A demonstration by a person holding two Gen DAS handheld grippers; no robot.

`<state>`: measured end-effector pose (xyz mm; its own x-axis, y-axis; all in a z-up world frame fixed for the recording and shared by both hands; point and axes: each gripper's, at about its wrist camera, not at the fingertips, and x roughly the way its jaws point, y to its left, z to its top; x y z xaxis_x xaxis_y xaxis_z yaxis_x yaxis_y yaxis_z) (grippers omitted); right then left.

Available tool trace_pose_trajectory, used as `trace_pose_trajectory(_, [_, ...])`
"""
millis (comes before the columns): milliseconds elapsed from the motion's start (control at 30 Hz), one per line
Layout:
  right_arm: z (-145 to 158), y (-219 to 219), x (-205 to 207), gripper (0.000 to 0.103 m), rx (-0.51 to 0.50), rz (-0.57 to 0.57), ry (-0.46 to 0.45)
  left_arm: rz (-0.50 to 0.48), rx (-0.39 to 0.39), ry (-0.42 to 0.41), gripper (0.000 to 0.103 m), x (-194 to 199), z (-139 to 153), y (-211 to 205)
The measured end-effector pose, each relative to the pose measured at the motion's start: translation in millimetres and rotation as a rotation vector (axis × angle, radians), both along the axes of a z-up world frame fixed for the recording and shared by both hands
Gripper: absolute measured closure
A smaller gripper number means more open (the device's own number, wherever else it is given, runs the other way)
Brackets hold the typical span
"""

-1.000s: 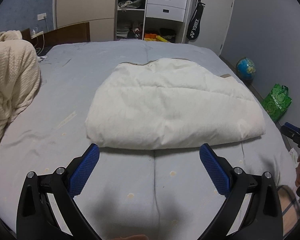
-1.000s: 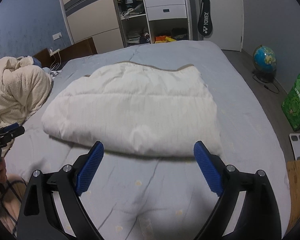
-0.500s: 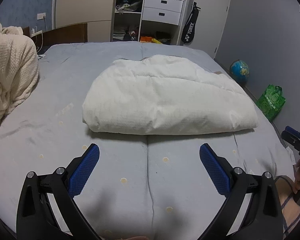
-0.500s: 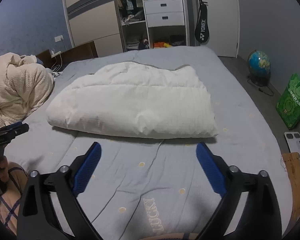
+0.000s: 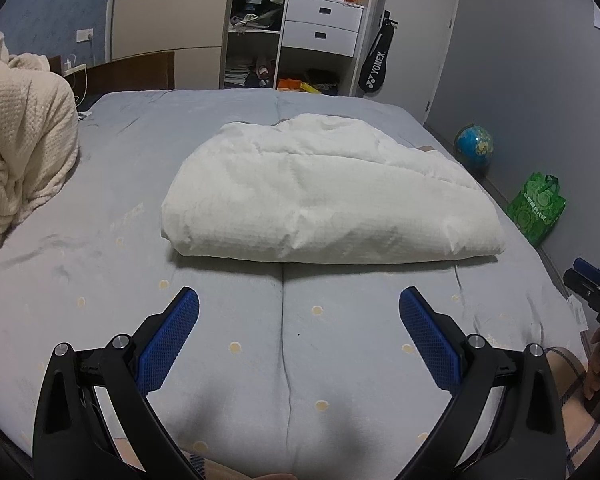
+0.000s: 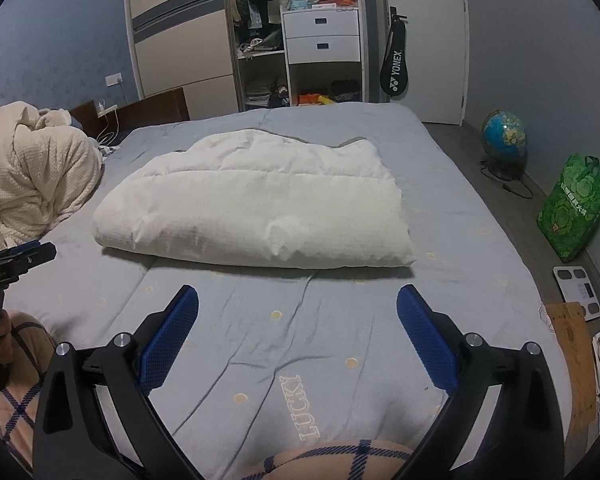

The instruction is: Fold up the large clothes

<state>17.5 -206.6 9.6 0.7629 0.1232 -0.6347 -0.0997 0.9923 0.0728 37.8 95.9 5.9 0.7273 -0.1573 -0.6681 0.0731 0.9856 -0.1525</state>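
On my far left a cream knitted blanket (image 5: pixel 18 148) is heaped against the edge of the bed (image 5: pixel 112 216), with a dark wooden headboard (image 5: pixel 130 74) and a wall socket (image 5: pixel 83 35) with a white cable behind it. The bed is covered in a grey-blue sheet dotted with pale spots; from my right camera I can read the word LUCKY (image 6: pixel 300 408) stitched near the closest edge. My left gripper (image 5: pixel 299 306) hangs above the near part of the sheet, its blue pads spread wide with nothing between them. In the middle of the bed lies the folded white quilt (image 5: pixel 324 196), a thick padded bundle with its rounded fold facing me, well apart from both grippers. Behind the bed stands an open wardrobe (image 6: pixel 256 40) with hanging clothes, then white drawers (image 6: pixel 321 38) above a shelf of orange and yellow items, then a black Yonex racket bag (image 6: pixel 395 68) hung beside a white door (image 6: pixel 426 40). My right gripper (image 6: pixel 297 304) is also spread wide and empty, over the sheet short of the quilt. Further right, on the grey floor by the wall, I see a blue globe (image 6: pixel 504 136), a green shopping bag (image 6: pixel 574 208) and a white bathroom scale (image 6: pixel 578 288). Plaid fabric shows along the bottom edge of my right view.
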Motion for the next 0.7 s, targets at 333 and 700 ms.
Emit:
trace_pose_trajectory(333, [-1.4,-0.1,1.9,0.008,-0.004,0.003,0.004,-0.011,0.017,0.009,0.006,1.8,-2.9,-4.2])
trace_pose_trajectory(700, [-0.8,2.4,1.3,0.008,-0.015,0.009,0.001,-0.013,0.018,0.008,0.006,1.5,-2.3,-4.2])
